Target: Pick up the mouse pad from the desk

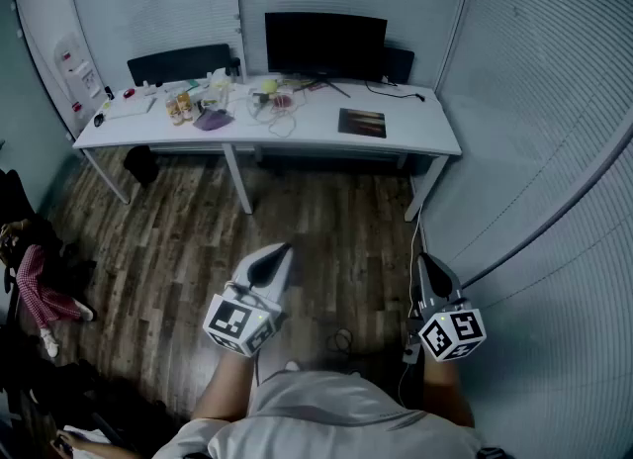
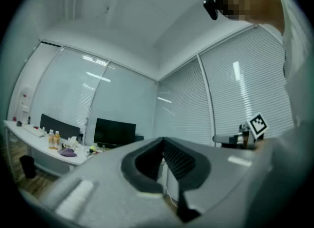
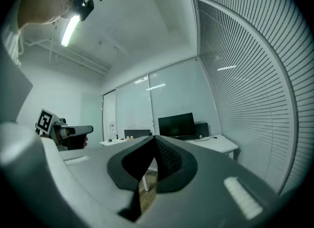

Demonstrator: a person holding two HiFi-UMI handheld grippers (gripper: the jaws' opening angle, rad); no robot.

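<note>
A dark rectangular mouse pad (image 1: pixel 362 123) lies flat on the right part of a long white desk (image 1: pixel 425 131), in front of a black monitor (image 1: pixel 324 45). Both grippers are far from it, held over the wooden floor near my body. My left gripper (image 1: pixel 284 248) is shut and empty, pointing toward the desk. My right gripper (image 1: pixel 424 262) is also shut with nothing in it. In the left gripper view the jaws (image 2: pixel 163 141) meet at the tip; the right gripper (image 3: pixel 155 137) shows the same in its own view, with the desk (image 3: pixel 221 144) distant.
Bottles (image 1: pixel 178 107), a purple cloth (image 1: pixel 213 119), cables and small clutter sit on the desk's left and middle. A dark chair back (image 1: pixel 180 63) stands behind it. Blinds (image 1: pixel 554 101) wall the right side. A cable (image 1: pixel 339 338) lies on the floor. A seated person's legs (image 1: pixel 40 289) are at far left.
</note>
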